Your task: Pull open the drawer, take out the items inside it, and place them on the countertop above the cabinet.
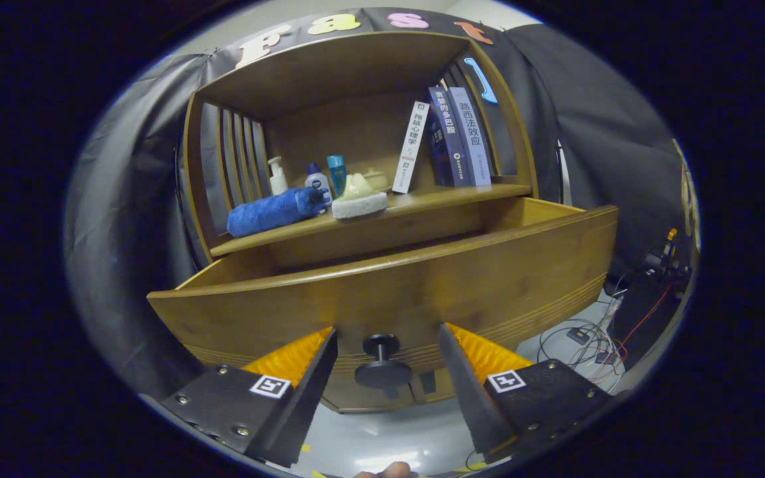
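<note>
Flanking knob [381, 358], tongs [388, 345] parted, drawer [382, 292] contents hidden

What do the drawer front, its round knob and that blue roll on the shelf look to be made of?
Drawer front: seemingly varnished wood, honey-brown with faint grain and grooved lines. Knob, between the gripper's open jaws: dark and matte, plastic or painted metal, hard to tell. Blue roll: soft, fuzzy cloth, likely a towel.
</note>
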Action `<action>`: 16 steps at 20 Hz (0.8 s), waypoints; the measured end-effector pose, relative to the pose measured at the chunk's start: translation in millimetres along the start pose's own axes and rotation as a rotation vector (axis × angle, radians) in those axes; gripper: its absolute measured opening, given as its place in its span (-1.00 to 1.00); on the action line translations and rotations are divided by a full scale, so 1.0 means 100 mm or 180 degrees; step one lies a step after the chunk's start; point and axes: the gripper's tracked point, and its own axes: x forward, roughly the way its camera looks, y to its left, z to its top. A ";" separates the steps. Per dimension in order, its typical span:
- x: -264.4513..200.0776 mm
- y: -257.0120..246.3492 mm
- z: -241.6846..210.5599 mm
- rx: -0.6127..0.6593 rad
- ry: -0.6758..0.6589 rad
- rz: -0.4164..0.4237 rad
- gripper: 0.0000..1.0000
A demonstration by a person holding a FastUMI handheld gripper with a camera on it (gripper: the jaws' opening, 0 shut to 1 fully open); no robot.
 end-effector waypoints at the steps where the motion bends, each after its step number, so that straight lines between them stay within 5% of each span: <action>1: 0.04 -0.02 -0.03 -0.0040 0.0104 0.0004 0.85; 16: 0.79 0.15 0.15 -0.0169 0.0093 0.0082 0.85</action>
